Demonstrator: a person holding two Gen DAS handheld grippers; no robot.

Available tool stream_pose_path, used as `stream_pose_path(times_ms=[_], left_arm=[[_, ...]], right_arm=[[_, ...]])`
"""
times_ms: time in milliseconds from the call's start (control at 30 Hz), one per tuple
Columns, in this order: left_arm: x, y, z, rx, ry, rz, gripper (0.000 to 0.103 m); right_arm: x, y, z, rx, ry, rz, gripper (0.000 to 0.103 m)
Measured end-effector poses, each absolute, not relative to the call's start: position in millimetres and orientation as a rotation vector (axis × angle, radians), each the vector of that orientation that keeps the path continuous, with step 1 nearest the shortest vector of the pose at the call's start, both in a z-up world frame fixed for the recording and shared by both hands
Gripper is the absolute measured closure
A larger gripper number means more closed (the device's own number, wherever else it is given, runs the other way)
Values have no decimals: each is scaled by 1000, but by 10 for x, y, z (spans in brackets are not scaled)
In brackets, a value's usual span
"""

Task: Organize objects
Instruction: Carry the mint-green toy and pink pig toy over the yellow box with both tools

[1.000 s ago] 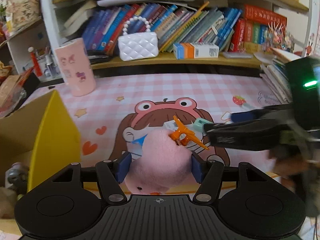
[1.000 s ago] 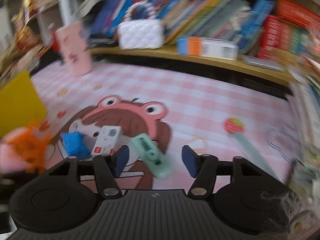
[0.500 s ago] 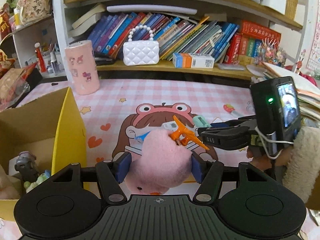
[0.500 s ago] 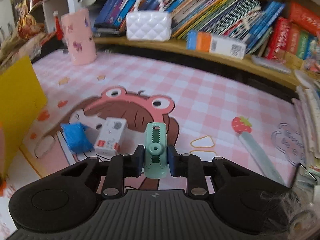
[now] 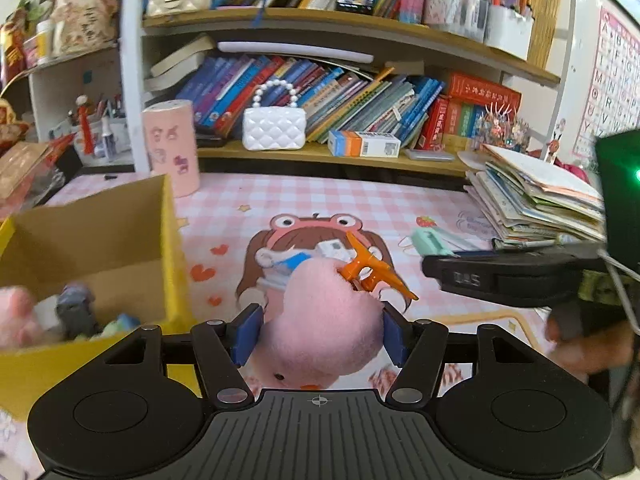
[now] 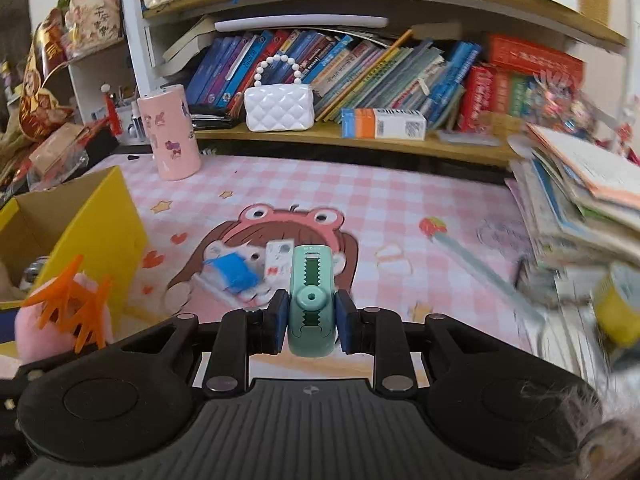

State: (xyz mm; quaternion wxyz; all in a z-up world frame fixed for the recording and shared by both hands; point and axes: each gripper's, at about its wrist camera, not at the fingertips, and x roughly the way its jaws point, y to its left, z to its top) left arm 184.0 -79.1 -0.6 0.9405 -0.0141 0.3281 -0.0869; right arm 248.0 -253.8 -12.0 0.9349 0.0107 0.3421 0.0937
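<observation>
Mid-carry, both loads lifted off the desk mat (image 6: pixel 400 192): left gripper (image 5: pixel 319 334) pinching pink plush toy (image 5: pixel 320 320), right gripper (image 6: pixel 311 322) clamped on green clip (image 6: pixel 311 300); next, likely over the cardboard box (image 5: pixel 100 232) at the mat's left edge, then fingers spread.
</observation>
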Motion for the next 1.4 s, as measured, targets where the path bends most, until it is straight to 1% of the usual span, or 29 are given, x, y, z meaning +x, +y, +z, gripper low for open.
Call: stream_pose_path(times_ms=[233, 467, 867, 1400], left_arm=[[1486, -317, -99, -81, 712, -147, 42], [1097, 168, -107, -108, 713, -91, 42], [489, 860, -155, -141, 738, -9, 42], [-27, 1333, -5, -161, 658, 43, 42]], right_arm=[[1756, -2133, -164, 56, 763, 173, 79], [1301, -1576, -170, 9, 782, 222, 79], [767, -798, -263, -27, 823, 331, 79], [332, -290, -118, -56, 768, 383, 79]])
